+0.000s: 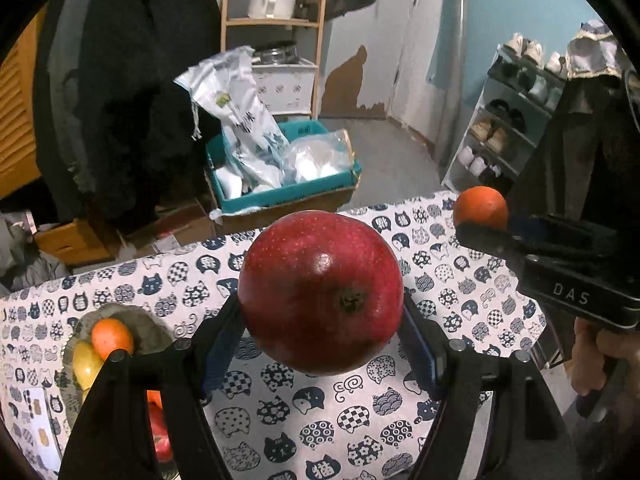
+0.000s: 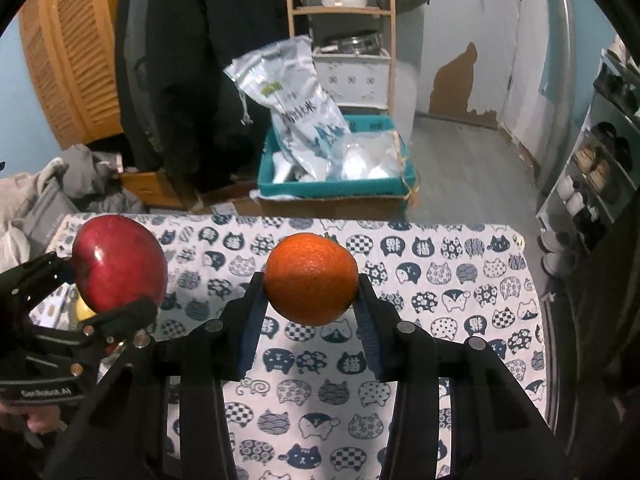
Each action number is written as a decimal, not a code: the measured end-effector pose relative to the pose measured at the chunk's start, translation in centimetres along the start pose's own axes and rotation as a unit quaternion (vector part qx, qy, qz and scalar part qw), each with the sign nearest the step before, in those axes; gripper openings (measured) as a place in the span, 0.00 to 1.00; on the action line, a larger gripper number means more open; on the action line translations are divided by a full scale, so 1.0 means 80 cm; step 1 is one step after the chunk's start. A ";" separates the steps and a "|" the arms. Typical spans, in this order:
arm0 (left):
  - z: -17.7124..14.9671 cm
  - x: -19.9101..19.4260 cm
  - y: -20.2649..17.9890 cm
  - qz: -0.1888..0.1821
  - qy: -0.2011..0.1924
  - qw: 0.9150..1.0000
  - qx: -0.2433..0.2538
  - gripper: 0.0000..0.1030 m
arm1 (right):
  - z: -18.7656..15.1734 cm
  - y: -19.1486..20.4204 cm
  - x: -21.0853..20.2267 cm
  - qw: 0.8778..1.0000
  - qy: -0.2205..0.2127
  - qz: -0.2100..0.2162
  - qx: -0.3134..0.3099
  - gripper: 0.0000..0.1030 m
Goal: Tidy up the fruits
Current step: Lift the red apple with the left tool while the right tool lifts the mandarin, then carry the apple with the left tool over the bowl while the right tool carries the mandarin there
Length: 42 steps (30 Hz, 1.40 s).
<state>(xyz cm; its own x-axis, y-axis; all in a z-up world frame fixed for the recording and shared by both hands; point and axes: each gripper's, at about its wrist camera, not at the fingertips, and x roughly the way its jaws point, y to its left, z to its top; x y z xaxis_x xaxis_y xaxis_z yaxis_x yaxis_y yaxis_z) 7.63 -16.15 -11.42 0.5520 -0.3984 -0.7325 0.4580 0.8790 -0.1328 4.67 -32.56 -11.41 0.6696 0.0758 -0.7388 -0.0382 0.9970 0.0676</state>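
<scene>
A large red apple (image 1: 320, 292) hangs above the cat-print tablecloth (image 1: 280, 420), and my left gripper (image 1: 322, 320) is shut on it. My right gripper (image 2: 312, 292) is shut on an orange (image 2: 311, 278), also held above the cloth. Each wrist view catches the other hand's fruit: the orange (image 1: 480, 205) at the right edge, the apple (image 2: 120, 262) at the left. At the table's left stands a grey dish (image 1: 136, 320) holding a small orange fruit (image 1: 111, 337), a yellow fruit (image 1: 86, 362) and something red, partly hidden by my left gripper's body.
Beyond the table's far edge sits a teal box (image 2: 336, 188) with plastic bags. A dark coat (image 2: 192, 60) hangs at the back left, a wooden shelf (image 2: 340, 10) with a white pot stands behind, and a shoe rack (image 1: 504, 128) is on the right.
</scene>
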 end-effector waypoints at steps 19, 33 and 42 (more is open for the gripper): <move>-0.018 -0.089 0.042 0.036 -0.052 0.998 -0.016 0.73 | 0.015 0.059 -0.070 0.997 -0.061 0.028 -0.045 0.41; -0.043 -0.108 0.107 0.069 -0.048 0.995 -0.054 0.73 | 0.027 0.131 -0.042 0.994 -0.042 0.064 -0.079 0.41; -0.064 -0.112 0.167 0.098 -0.036 0.990 -0.095 0.73 | 0.034 0.189 0.001 0.990 -0.013 0.099 -0.096 0.41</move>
<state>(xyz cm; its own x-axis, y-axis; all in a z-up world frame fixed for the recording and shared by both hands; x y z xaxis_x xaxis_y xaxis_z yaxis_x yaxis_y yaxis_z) 5.23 0.46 -10.08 0.6687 -0.2273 -0.7079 0.2014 0.9719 -0.1218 6.13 -17.50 -8.64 0.6532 0.2722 -0.7066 -0.3097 0.9476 0.0787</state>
